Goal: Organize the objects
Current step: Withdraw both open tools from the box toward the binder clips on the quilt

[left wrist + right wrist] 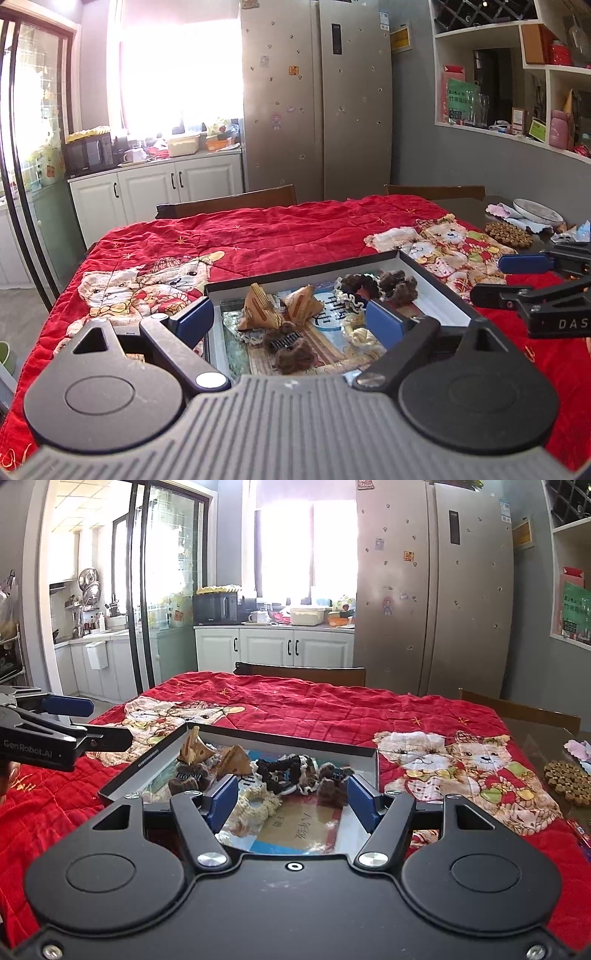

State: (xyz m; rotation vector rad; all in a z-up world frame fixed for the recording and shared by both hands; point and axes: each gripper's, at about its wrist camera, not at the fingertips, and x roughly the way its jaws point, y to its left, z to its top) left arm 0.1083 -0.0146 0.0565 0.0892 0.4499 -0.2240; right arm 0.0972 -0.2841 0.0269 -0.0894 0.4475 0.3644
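both grippers hang over the near edge of a shallow open box (pixel 436 280) lying on a red quilted cloth (pixel 280 236) with teddy-bear prints, spread over the table. the left gripper (pixel 290 323) has its blue fingers (pixel 384 325) spread wide with nothing between them; one finger sits above the box's left rim, the other over its inside. the right gripper (pixel 291 801) is likewise spread wide and holds nothing, its blue fingers (pixel 223 803) framing the box's contents from the near side.

inside the box, on a printed lining with chinese characters, lie the small things to sort: two tan triangular clips (pixel 260 304) standing close together toward the left, a brown fuzzy hair clip (pixel 291 347) with a dark comb just in front of them, a cream crocheted scrunchie (pixel 258 801) near the front, a dark brown scrunchie with pale lace trim (pixel 291 771) toward the back, and two more brown fuzzy pieces (pixel 400 286) at the back right. several of them touch or overlap.

in the left wrist view the right gripper comes in from the right edge, above the cloth and beside the box. on bare table to the right sit a round trivet of small wooden discs (pixel 508 234) and a white plate (pixel 537 210). behind the table stand two wooden chairs (pixel 236 201), a steel double-door fridge (pixel 317 96), and white cabinets (pixel 162 184) with a microwave (pixel 88 151) on top.
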